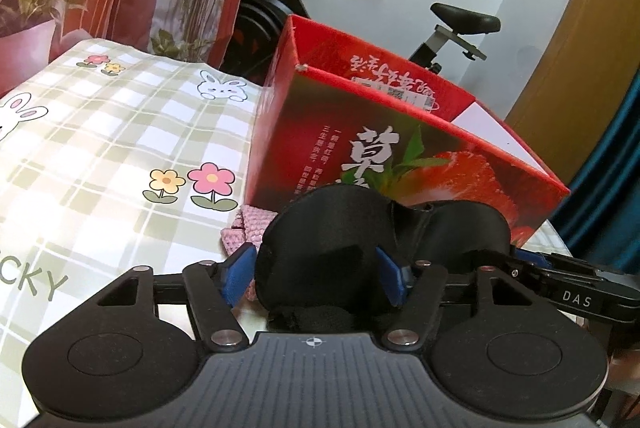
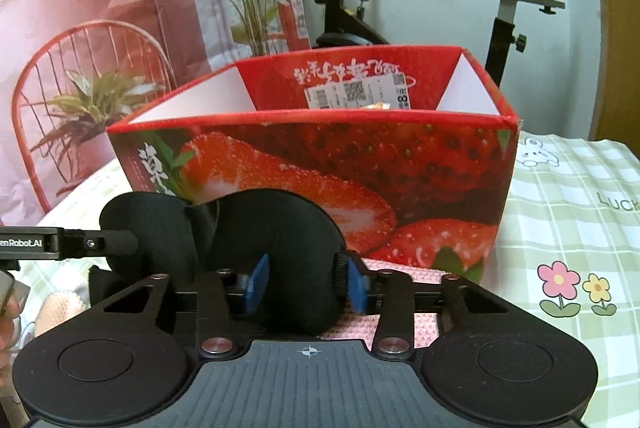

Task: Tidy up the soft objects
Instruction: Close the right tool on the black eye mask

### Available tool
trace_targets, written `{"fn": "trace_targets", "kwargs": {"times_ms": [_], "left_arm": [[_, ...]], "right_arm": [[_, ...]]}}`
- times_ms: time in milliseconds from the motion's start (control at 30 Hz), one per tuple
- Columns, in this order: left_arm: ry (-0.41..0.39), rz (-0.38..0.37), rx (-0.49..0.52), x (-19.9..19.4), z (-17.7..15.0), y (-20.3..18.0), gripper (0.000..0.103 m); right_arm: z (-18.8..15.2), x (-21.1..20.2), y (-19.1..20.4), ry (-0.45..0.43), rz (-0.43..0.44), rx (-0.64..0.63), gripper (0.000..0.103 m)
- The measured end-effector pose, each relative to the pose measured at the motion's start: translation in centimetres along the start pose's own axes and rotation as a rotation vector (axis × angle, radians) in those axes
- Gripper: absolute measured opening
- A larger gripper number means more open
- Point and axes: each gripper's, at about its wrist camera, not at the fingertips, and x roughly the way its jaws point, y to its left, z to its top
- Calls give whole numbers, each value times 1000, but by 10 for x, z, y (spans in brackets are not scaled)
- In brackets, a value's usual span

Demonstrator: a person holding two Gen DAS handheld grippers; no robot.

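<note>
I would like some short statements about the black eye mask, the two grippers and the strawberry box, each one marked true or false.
1. Both grippers hold the same black eye mask. True: the left gripper has one cup, the right gripper the other.
2. The red strawberry box is closed with a lid. False: its top is open.
3. The mask is already inside the box. False: it is in front of the box, outside.
4. A pink knitted cloth lies beside the box, under the mask. True.
5. The tablecloth is plain blue. False: it is green-checked with flowers and rabbits.
</note>
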Motion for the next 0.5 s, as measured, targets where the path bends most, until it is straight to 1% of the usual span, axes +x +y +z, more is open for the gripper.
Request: {"fn": "trace_targets", "kwargs": {"times_ms": [33,100,300,400,433,467,500], "left_arm": [[1,-6,4,-1,0,-1,65],[2,-18,17,-2,-1,-4,63],[-10,-17,27,-9,-3,-3,53],[-16,-19,26,-13,-5,-3,46],[-19,-19,32,-14,-6,-3,41],[-23,-19,39,-16,-6,-4,39],[-28,-18,47,-18,-7,-5,38]], "right_arm": [[-1,-3,0,-13,5,-3,30],[-2,-7,0,-31,12,-9,28],[-5,-16,1,-68,28,-25,22],[-6,-20,2,-85,45,-37,20],[-6,-22,2,-91,50,-40,19],[-7,-23,2,-96,54,-40,19],[-7,-24,2,-99,58,-38,18]]}}
